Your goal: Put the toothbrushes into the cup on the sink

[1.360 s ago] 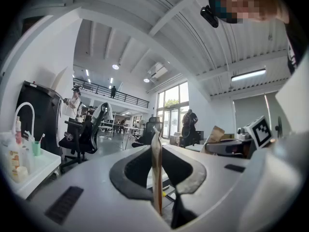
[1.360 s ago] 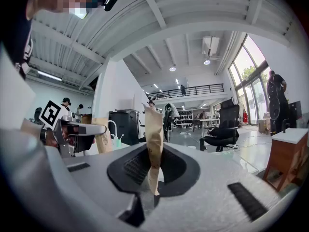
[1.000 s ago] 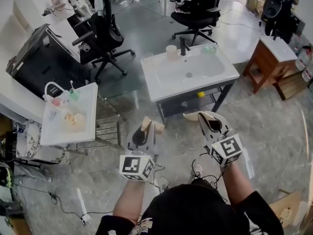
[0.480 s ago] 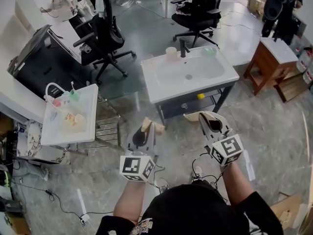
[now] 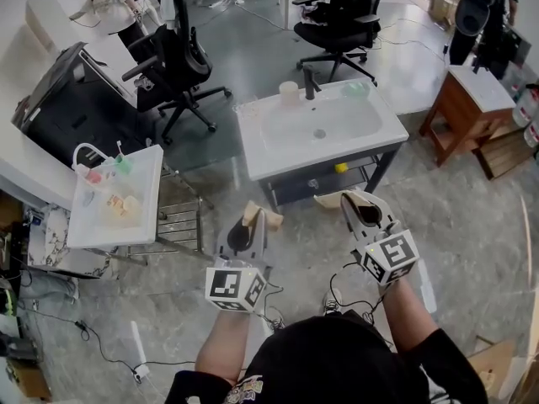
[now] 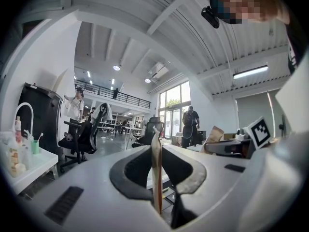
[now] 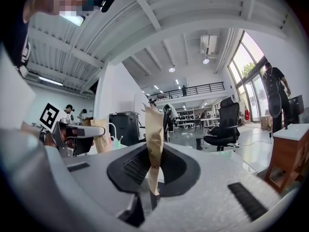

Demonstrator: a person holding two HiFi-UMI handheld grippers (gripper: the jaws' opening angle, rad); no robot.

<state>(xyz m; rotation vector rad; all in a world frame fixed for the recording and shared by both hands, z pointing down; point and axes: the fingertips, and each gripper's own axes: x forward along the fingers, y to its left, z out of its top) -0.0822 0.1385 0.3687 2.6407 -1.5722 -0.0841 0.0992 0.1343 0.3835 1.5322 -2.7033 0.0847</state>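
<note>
Left hand-held gripper [image 5: 252,215] clenching, empty | right hand-held gripper [image 5: 344,199] clenching, empty | cup [image 5: 289,93] sitting on sink [image 5: 370,135], well ahead of both

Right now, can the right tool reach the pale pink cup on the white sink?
Probably not: the right tool hangs short of the white sink, and the pale pink cup stands at its far rim. Nothing blocks the way.

Toothbrushes [image 5: 120,151] tiny, perhaps in green holder [image 5: 124,164]; cup [image 5: 289,93] inside unreadable
</note>
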